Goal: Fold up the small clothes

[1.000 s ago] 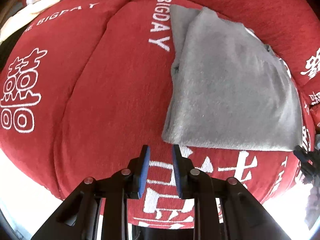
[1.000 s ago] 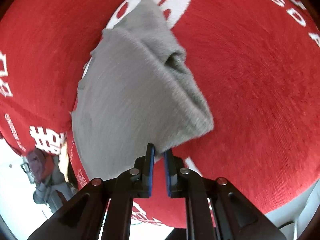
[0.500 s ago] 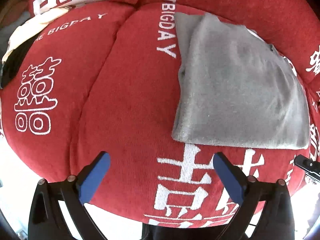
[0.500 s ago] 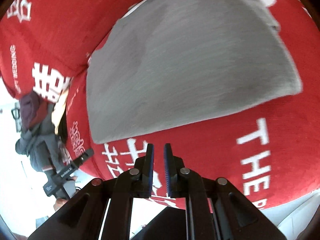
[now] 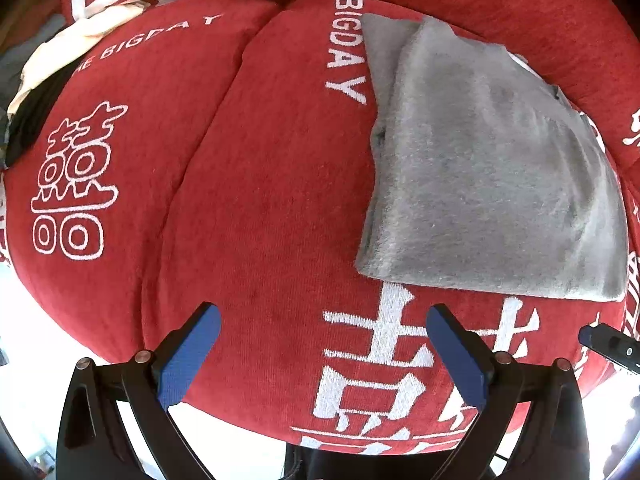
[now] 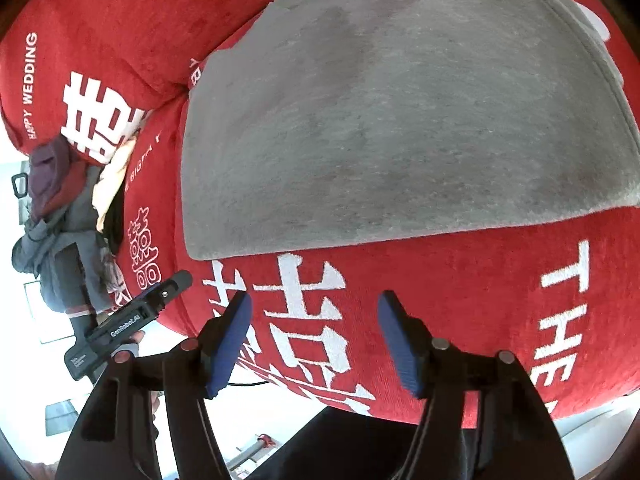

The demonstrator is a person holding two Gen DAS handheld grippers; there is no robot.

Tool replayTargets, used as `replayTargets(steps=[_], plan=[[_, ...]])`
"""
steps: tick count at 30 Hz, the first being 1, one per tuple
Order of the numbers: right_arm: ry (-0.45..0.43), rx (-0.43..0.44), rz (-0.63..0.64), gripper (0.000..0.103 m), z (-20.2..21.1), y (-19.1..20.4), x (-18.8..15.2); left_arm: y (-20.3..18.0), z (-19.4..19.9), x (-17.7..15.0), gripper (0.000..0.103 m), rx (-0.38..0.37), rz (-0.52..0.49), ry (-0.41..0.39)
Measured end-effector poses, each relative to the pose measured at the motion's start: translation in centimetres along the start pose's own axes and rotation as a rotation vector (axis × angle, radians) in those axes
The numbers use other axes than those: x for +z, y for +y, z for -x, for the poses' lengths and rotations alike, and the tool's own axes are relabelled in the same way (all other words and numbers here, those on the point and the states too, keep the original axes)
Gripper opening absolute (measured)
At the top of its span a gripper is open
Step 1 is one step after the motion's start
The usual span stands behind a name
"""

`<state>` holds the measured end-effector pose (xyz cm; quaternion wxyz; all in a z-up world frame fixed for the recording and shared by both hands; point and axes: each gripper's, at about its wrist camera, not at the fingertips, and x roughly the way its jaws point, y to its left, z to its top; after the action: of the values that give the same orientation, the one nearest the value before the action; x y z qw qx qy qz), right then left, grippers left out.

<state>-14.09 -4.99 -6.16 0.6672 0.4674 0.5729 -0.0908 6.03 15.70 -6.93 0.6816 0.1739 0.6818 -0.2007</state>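
Blue-padded jaws stand wide apart on both grippers, holding nothing. The left gripper (image 5: 323,350) hovers over the near edge of the red cushion (image 5: 256,208), with white characters beneath it. The right gripper (image 6: 314,340) also hangs over the near edge, above more white lettering. Just beyond both lies the grey cloth (image 6: 400,120), folded flat on the cushion, touching neither gripper; in the left view it sits far right (image 5: 488,168). A heap of clothes (image 6: 60,216) lies off to the far left.
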Motion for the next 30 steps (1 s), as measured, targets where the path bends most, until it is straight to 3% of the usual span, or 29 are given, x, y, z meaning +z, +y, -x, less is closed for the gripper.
replayTargets(steps=[16, 22, 30], plan=[[0.047, 0.017, 0.032, 0.069, -1.7, 1.7, 0.4, 1.0, -1.6, 0.2, 0.103, -0.037, 0.048, 0.026], [0.045, 0.045, 0.030, 0.069, -2.2, 2.0, 0.7, 2.3, -1.9, -0.3, 0.103, -0.201, 0.114, 0.039], [0.037, 0.185, -0.104, 0.069, -3.9, 0.7, 1.1, 4.7, -1.7, -0.7, 0.103, -0.416, 0.285, 0.037]])
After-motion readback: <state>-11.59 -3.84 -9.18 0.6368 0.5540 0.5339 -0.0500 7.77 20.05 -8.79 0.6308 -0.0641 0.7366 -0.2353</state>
